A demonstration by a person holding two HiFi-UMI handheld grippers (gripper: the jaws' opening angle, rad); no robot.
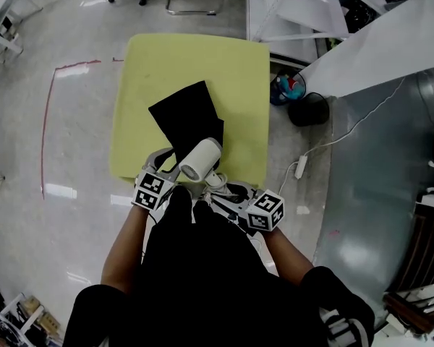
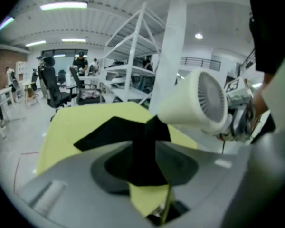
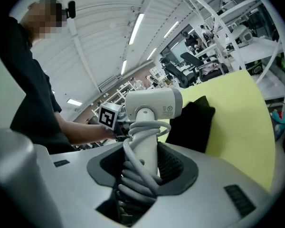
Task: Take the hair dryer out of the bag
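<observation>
The worktop (image 1: 159,71) is a rounded rectangle under a matt yellow cover; the bag (image 1: 184,118), a limp black cloth with angular folds, lies flat at its centre and runs down toward the 6 o'clock edge.

The dryer (image 1: 201,159) is out of the bag and held up over that 6 o'clock edge; it is smooth white plastic, a short cylinder barrel with a round finned grille (image 2: 213,99) at its back and a straight handle.

The right gripper (image 3: 141,160), at 5 o'clock of the dryer in the head view (image 1: 215,183), has its jaws closed on the handle; a grey rubbery cord (image 3: 133,179) is coiled around the handle and is caught in the grip too.

The left gripper (image 2: 149,160), at 8 o'clock of the dryer (image 1: 166,163), has its jaws moderately apart; a dark fold of the bag (image 2: 109,132) stands between them, not pinched.
</observation>
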